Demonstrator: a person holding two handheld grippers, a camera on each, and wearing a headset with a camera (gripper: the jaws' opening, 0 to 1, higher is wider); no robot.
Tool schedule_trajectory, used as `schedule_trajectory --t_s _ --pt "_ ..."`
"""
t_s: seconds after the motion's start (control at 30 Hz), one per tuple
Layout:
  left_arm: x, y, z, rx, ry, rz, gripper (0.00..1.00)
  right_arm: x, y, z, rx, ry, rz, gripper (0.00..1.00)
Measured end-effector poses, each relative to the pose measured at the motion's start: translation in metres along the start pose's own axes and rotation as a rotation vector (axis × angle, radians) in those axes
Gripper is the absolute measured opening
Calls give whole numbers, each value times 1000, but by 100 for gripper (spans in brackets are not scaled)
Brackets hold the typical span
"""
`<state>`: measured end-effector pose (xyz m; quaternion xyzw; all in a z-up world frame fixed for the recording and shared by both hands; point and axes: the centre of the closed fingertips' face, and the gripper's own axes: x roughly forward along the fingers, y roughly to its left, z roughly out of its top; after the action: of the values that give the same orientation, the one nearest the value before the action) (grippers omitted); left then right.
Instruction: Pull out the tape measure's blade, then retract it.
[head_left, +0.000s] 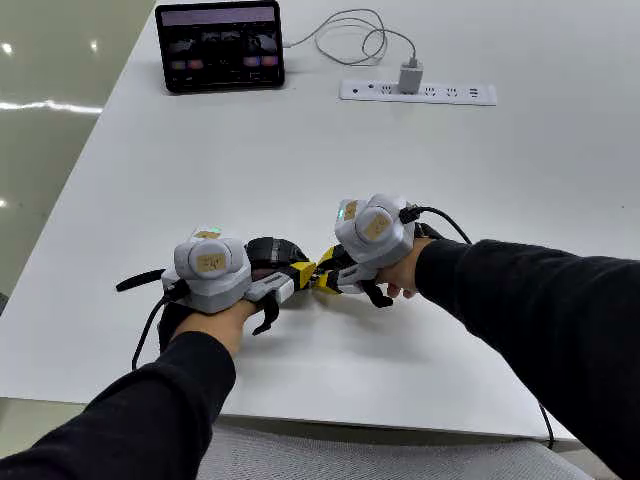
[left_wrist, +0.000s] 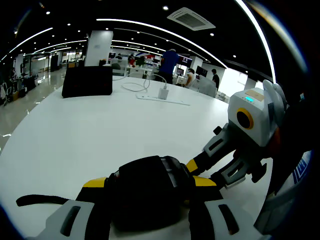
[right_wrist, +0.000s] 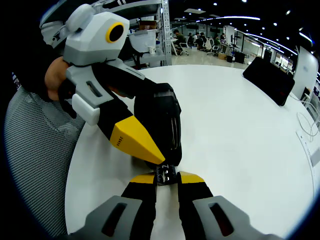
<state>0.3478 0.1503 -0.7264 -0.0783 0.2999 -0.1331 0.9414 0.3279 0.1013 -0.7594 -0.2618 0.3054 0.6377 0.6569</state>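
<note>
Two-handed, left claw clamping tape measure, right claw pinching blade

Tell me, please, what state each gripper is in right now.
Left gripper: closed on the tape measure's case.
Right gripper: closed on the blade tip.

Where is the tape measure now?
Head view: the tape measure sits near the front edge of the table, clamped in the left gripper, blade tip pinched by the right gripper.
</note>
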Motion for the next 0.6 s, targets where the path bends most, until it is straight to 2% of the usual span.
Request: schedule_trajectory --t_s 0.03,0.07,0.27,0.6 --pt "0 0 0 0 0 7 59 0 -1 -1 11 3 -5 12" --pt "0 0 0 -4 -6 13 59 -2 -1 -1 64 -10 -9 12" --pt "-1 0 0 1 -1 -1 59 -3 1 -2 14 -26 -5 11" --pt "-1 0 1 -5 -4 0 59 2 -1 2 1 -13 -3 10"
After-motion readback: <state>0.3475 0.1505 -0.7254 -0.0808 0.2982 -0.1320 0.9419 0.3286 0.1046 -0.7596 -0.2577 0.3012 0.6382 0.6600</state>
